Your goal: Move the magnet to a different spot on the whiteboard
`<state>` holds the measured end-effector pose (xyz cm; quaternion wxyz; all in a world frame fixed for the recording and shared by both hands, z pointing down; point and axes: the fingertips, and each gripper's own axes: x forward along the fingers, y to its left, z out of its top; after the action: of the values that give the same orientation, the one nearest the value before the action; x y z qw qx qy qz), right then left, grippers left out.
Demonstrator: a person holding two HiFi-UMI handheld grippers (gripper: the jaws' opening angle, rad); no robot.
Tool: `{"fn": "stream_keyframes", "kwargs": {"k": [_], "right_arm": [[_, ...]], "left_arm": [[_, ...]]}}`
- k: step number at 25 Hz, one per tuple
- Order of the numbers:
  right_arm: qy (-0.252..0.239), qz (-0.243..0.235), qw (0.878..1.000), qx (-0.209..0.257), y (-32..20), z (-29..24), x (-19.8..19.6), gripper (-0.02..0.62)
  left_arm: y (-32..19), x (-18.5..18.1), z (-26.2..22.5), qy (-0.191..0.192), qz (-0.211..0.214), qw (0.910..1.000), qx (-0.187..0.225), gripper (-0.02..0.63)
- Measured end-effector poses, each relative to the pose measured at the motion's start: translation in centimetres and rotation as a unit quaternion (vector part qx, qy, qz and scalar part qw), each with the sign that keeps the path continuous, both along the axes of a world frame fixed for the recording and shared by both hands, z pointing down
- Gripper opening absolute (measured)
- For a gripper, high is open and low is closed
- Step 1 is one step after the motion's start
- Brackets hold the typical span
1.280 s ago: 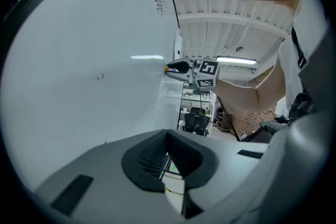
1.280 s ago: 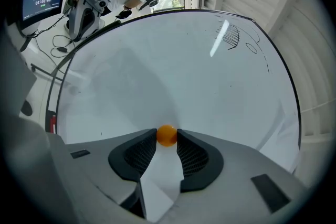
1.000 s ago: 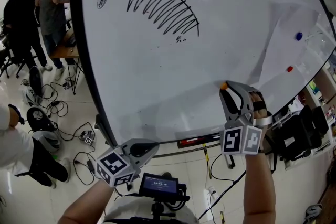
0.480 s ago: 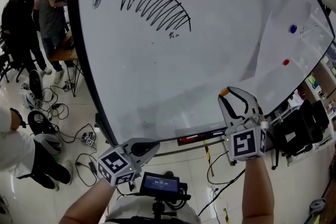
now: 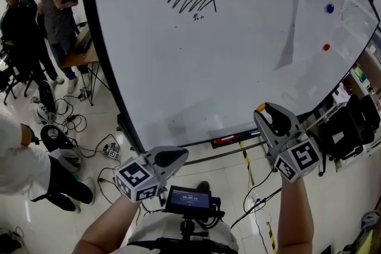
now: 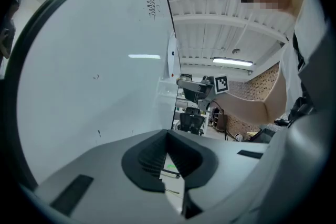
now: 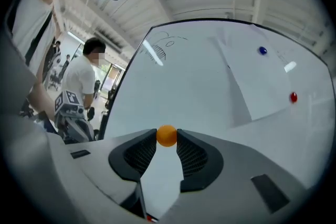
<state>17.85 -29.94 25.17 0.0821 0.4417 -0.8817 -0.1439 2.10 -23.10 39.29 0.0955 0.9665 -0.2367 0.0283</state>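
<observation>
Our right hand-held gripper [image 7: 167, 140] pinches the small orange magnet [image 7: 167, 135] at its tips, in front of the whiteboard [image 7: 210, 86]. It looks light, hard and slick, so we judge a grip across its middle is safest. Our left hand-held gripper [image 6: 167, 135] is pressed together, empty.

Right gripper [image 5: 262, 109] pinching orange magnet [image 5: 261, 107], whiteboard [image 5: 208, 68] behind

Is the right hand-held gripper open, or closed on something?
Closed on the orange magnet: in the right gripper view, the right hand-held gripper has both jaw tips pressed against the magnet's sides, with nothing else between them.
</observation>
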Motion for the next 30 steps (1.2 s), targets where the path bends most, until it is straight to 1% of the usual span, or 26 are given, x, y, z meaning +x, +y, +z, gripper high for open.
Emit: {"fn": "stream_keyframes", "kwargs": {"k": [2,8,11,13,15,17,19,22,25,30], "right_arm": [[-0.028,-0.004,0.999,-0.019,1.0,1.4,-0.1,0.156],[-0.056,-0.032,0.996,-0.061,4.5,6.3,-2.6,0.156],[-0.08,-0.049,0.992,-0.086,6.2,9.1,-4.2,0.156],[-0.107,-0.057,0.987,-0.107,7.2,10.8,-5.2,0.156],[-0.144,-0.063,0.979,-0.126,7.9,12.1,-6.2,0.156],[-0.178,-0.07,0.972,-0.139,8.3,13.2,-7.3,0.156],[-0.201,-0.076,0.965,-0.149,8.7,14.2,-8.4,0.156],[-0.216,-0.085,0.96,-0.158,9.5,15.1,-9.5,0.156],[-0.222,-0.091,0.957,-0.164,10.0,15.6,-10.1,0.156],[-0.211,-0.101,0.957,-0.171,10.7,16.2,-10.8,0.156]], "left_arm": [[0.5,-0.5,0.2,-0.001,0.0,1.0,-0.003,0.006],[1.8,-3.0,0.8,-0.005,-0.009,0.9999,-0.01,0.006],[2.4,-4.2,1.3,-0.008,-0.016,0.9998,-0.01,0.006],[2.8,-5.1,1.8,-0.008,-0.018,0.9997,-0.012,0.006],[3.0,-5.8,2.4,-0.009,-0.019,0.9997,-0.013,0.006],[3.1,-6.6,3.2,-0.007,-0.021,0.9996,-0.019,0.006],[3.4,-7.4,4.0,0.0,-0.024,0.9993,-0.028,0.006],[3.9,-8.3,4.7,0.007,-0.028,0.9989,-0.037,0.006],[4.3,-8.9,4.7,0.009,-0.033,0.9987,-0.037,0.006],[4.7,-9.5,4.7,0.012,-0.042,0.9983,-0.039,0.006]]}}
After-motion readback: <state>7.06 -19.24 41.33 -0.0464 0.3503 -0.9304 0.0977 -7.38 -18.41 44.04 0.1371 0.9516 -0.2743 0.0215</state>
